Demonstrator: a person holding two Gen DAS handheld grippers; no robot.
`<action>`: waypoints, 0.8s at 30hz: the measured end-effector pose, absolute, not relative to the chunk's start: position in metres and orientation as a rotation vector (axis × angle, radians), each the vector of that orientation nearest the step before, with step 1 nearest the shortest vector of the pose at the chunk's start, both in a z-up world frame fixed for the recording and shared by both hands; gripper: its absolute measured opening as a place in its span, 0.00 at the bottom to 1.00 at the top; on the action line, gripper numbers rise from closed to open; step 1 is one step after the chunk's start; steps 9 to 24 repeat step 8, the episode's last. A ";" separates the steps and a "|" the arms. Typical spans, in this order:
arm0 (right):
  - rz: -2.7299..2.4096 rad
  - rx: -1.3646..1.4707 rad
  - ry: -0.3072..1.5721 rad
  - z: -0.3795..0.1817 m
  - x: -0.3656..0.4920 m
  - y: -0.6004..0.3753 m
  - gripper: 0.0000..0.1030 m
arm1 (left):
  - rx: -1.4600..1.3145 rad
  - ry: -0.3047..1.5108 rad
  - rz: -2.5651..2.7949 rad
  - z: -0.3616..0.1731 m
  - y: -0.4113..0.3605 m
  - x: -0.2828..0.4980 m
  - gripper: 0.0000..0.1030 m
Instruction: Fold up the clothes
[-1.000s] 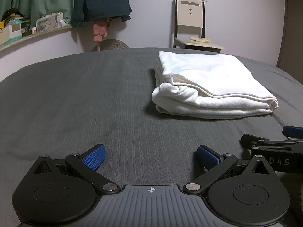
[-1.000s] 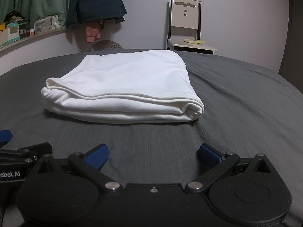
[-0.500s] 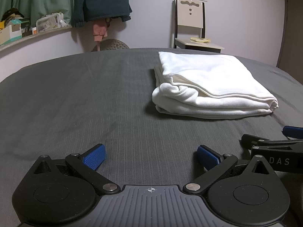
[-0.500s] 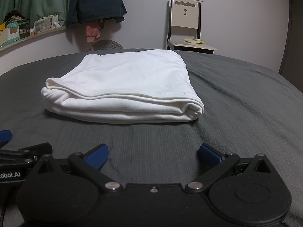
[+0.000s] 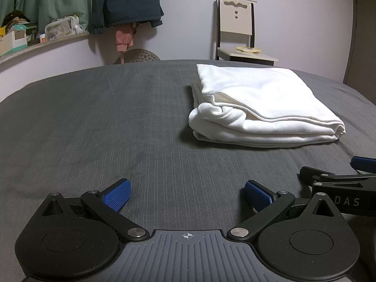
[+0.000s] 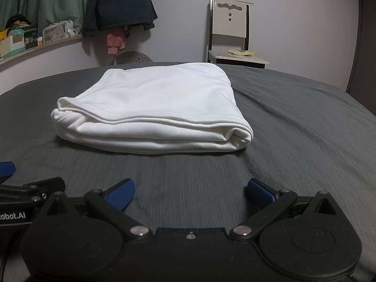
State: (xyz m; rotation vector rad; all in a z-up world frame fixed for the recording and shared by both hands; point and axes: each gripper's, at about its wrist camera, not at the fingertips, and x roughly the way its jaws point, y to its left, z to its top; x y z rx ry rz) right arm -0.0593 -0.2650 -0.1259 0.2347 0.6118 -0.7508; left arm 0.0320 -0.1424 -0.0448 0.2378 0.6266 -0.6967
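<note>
Nothing had changed over the last second: the folded white garment (image 6: 150, 108) stayed at mid-frame on the grey bed (image 6: 305, 141), so the fold looked finished. Both the left hand-held gripper (image 5: 186, 193) and right hand-held gripper (image 6: 190, 192) remained released and empty below it. A clear box (image 5: 60, 29) on the upper-left shelf (image 5: 42, 47) held unclear items.
</note>
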 end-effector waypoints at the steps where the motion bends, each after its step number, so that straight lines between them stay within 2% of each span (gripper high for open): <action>1: -0.751 0.235 0.612 -0.126 -0.059 -0.265 1.00 | 0.238 0.627 -0.697 -0.045 -0.142 0.032 1.00; 24: -0.750 0.235 0.612 -0.125 -0.059 -0.265 1.00 | 0.240 0.626 -0.697 -0.045 -0.143 0.033 1.00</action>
